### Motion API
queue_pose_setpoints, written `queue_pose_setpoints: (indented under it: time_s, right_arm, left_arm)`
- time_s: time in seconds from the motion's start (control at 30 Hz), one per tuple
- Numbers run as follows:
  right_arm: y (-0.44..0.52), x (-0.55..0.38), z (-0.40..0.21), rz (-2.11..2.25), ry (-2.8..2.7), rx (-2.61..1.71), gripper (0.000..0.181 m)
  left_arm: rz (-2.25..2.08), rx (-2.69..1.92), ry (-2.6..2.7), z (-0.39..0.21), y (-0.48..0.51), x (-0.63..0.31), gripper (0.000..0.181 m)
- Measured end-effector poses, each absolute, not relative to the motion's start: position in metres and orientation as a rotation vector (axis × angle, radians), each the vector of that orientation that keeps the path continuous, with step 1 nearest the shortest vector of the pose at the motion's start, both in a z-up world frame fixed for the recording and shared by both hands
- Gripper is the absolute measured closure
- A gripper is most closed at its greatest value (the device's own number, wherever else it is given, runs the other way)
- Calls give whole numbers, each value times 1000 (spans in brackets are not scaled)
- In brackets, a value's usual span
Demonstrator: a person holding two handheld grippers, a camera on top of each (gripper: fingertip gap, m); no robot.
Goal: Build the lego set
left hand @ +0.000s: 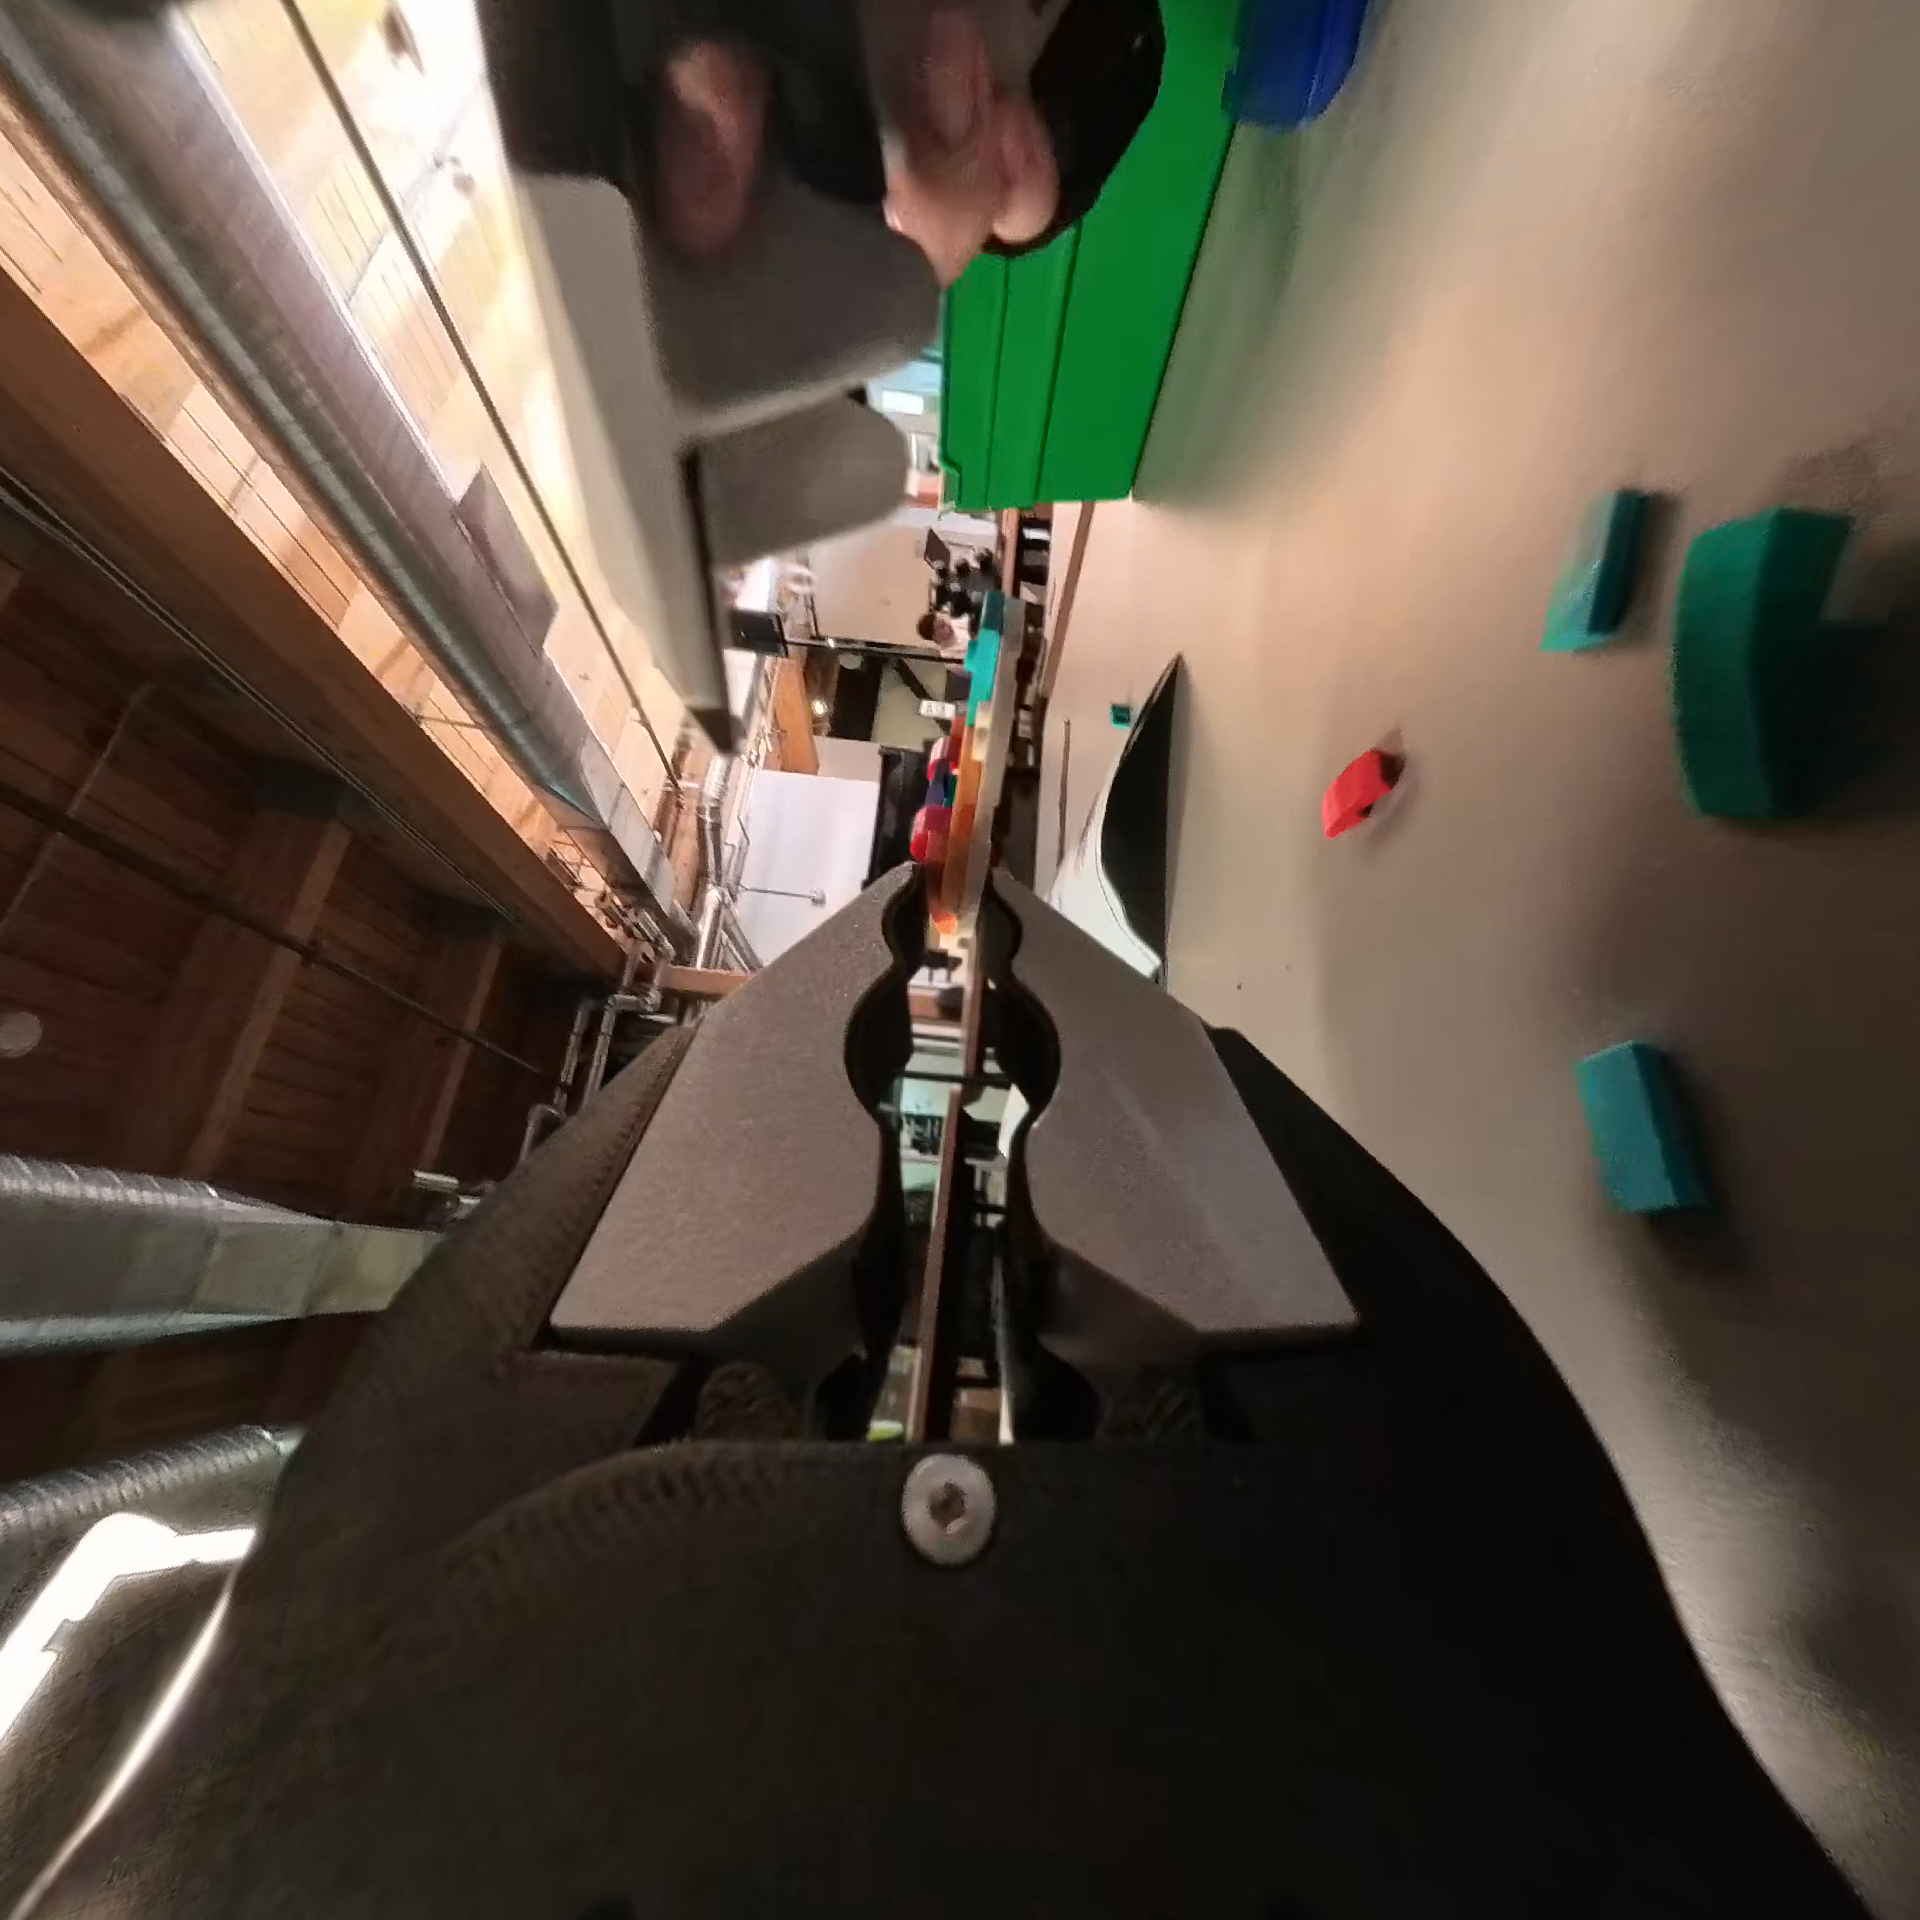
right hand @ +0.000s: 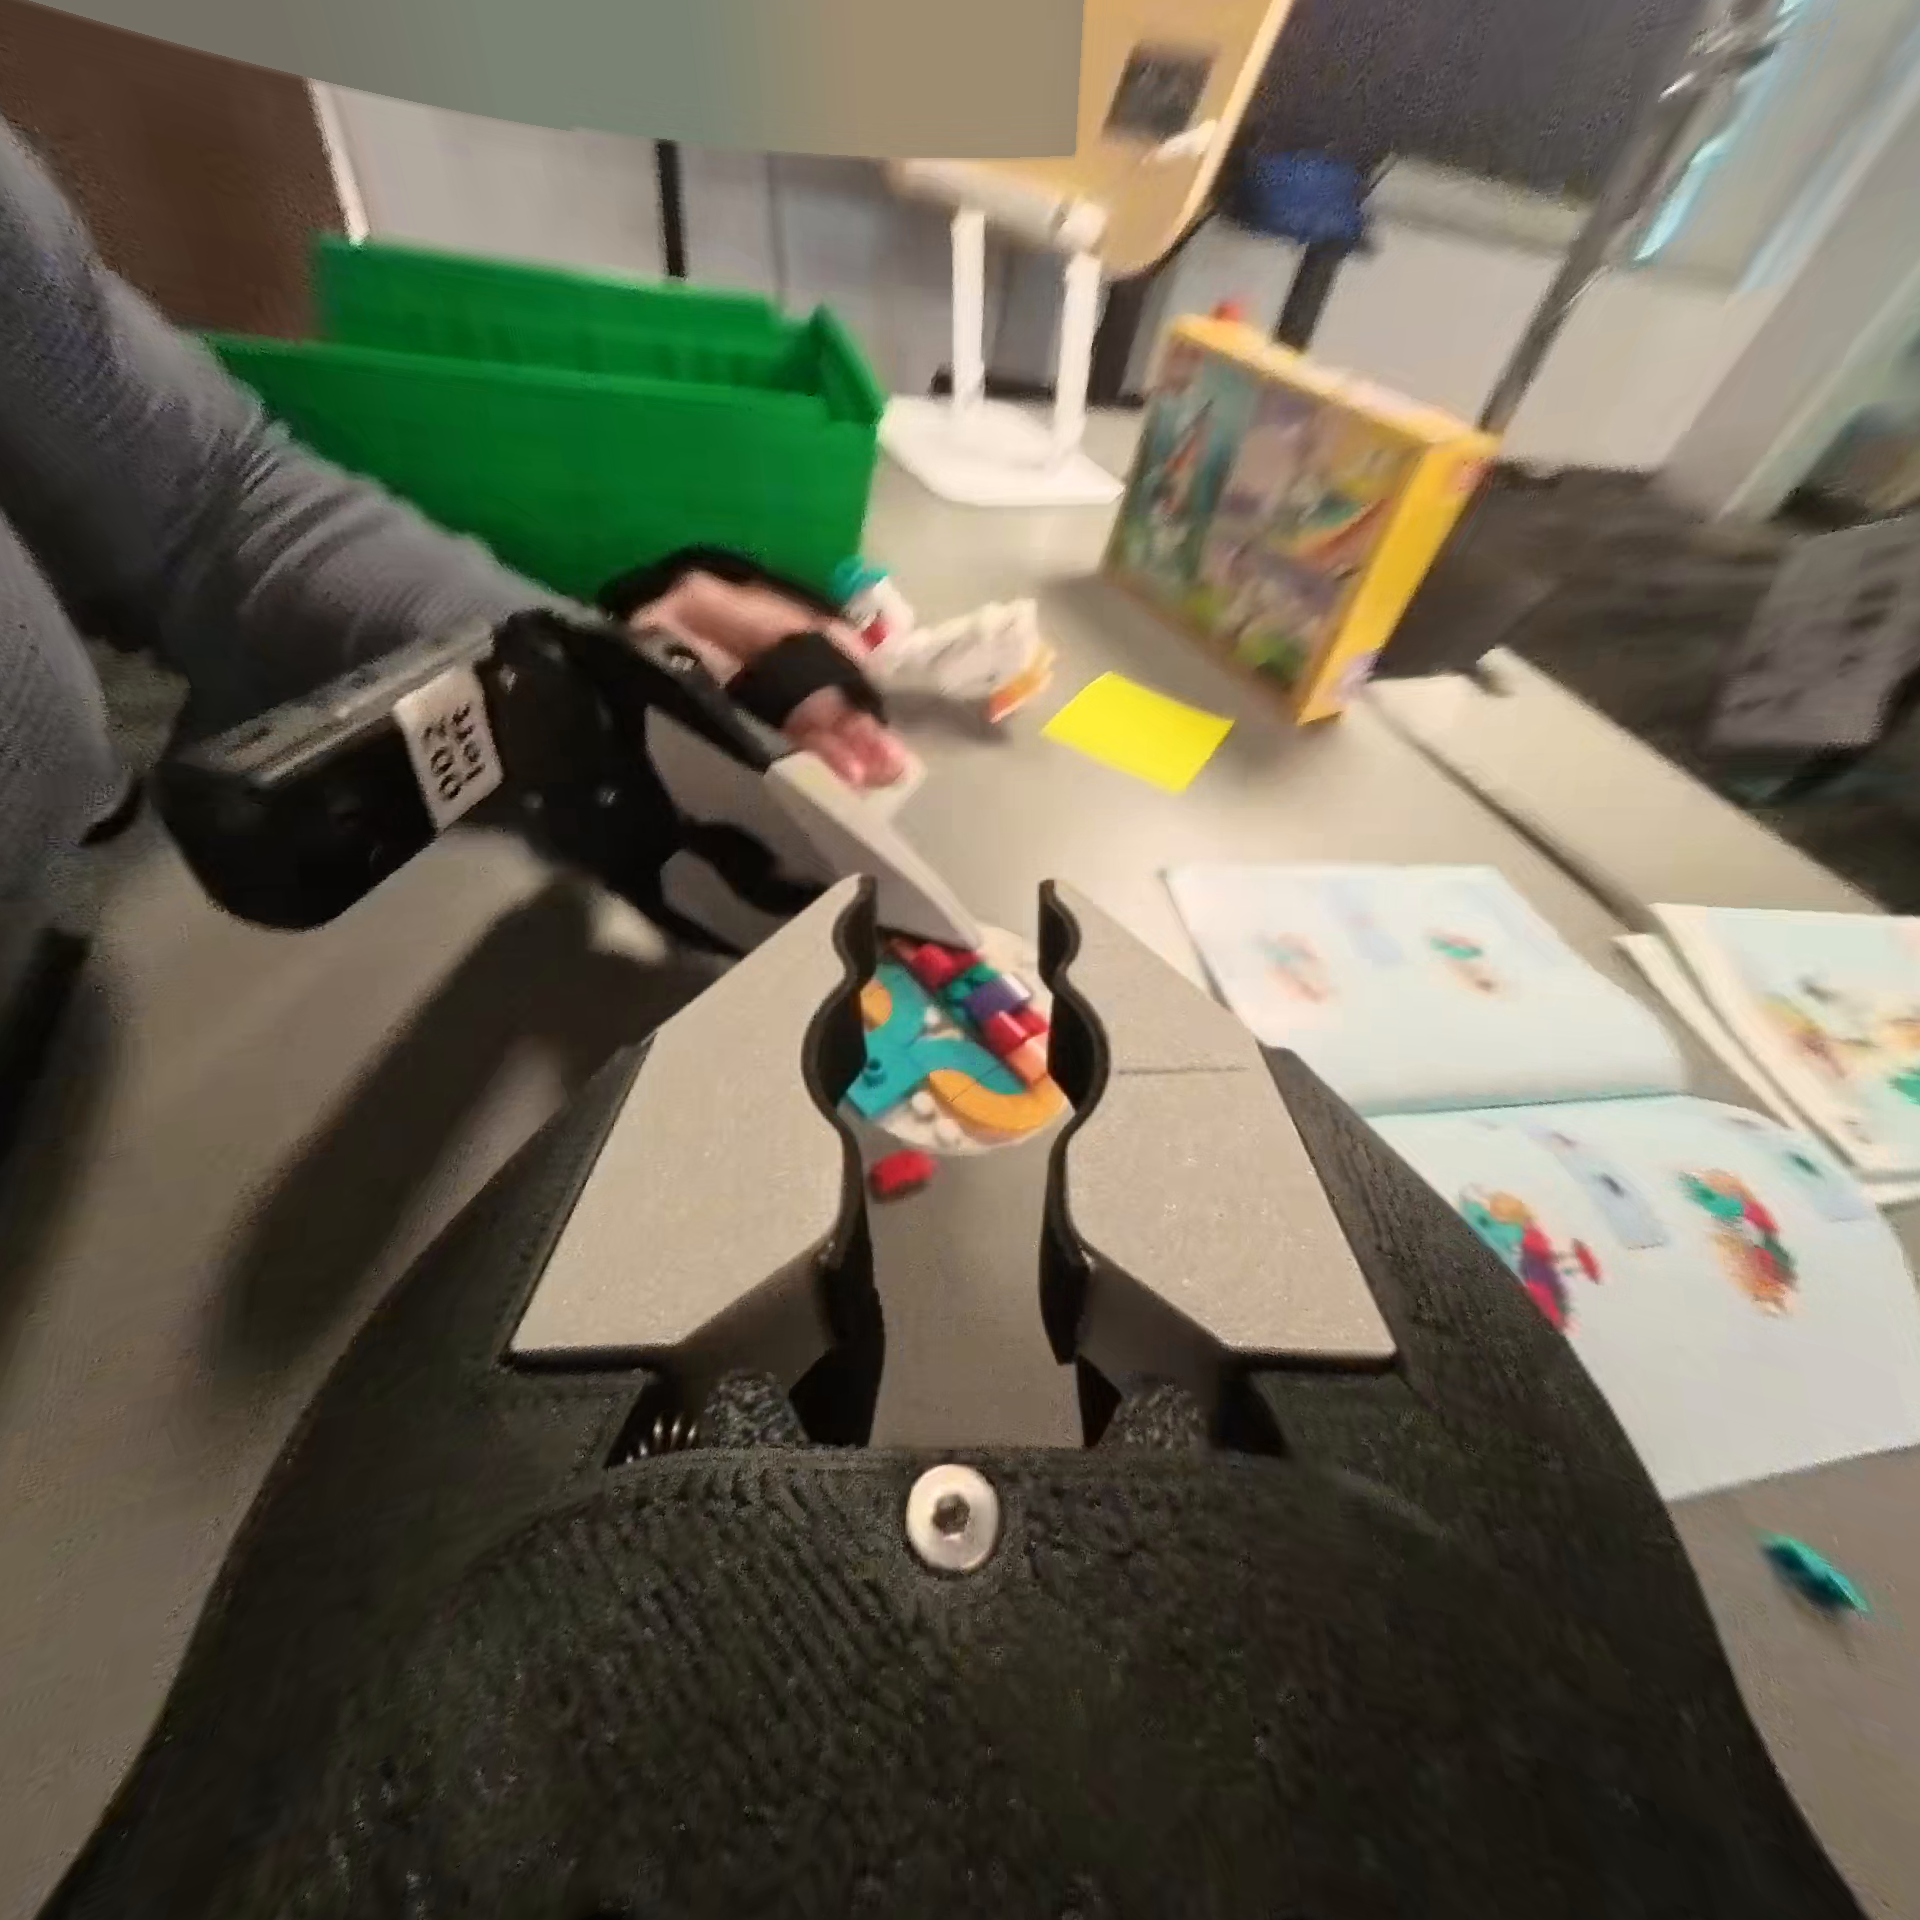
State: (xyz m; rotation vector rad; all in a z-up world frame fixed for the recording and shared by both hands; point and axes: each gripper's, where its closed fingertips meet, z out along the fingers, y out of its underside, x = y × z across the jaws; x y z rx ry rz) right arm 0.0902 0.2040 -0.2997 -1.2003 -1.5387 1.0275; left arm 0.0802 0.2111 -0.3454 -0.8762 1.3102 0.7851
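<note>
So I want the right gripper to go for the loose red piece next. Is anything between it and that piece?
Nothing visible. The right gripper is open, and the red piece lies on bare table in the gap between its fingers. The left gripper grips the round build further off, beyond the piece.

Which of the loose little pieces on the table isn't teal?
The small red plastic brick; the three other loose blocks near it, like the big curved teal piece, are all teal.

Open-plan office: grey worktable (right hand: 1039,582), exposed ceiling ducts (left hand: 343,436), timber ceiling.
</note>
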Motion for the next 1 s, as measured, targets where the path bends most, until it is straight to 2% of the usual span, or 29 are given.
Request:
queue_pose_setpoints:
  time_s: [0.13, 0.47, 0.8, 1.0]
  right_arm:
    - [189, 93, -321, 1004, -1757, -1171, 151]
    - [186, 106, -328, 1204, -1896, -1171, 150]
    - [187, 108, -338, 1234, -1936, -1178, 164]
    - [188, 108, -337, 1234, -1912, -1168, 166]
  left_arm:
    - [749, -823, 1320, -343, 203, 90, 174]
    - [702, -748, 1352, -342, 190, 105, 174]
    - [694, -742, 1362, -343, 189, 106, 174]
    - [698, -745, 1375, -345, 191, 105, 174]
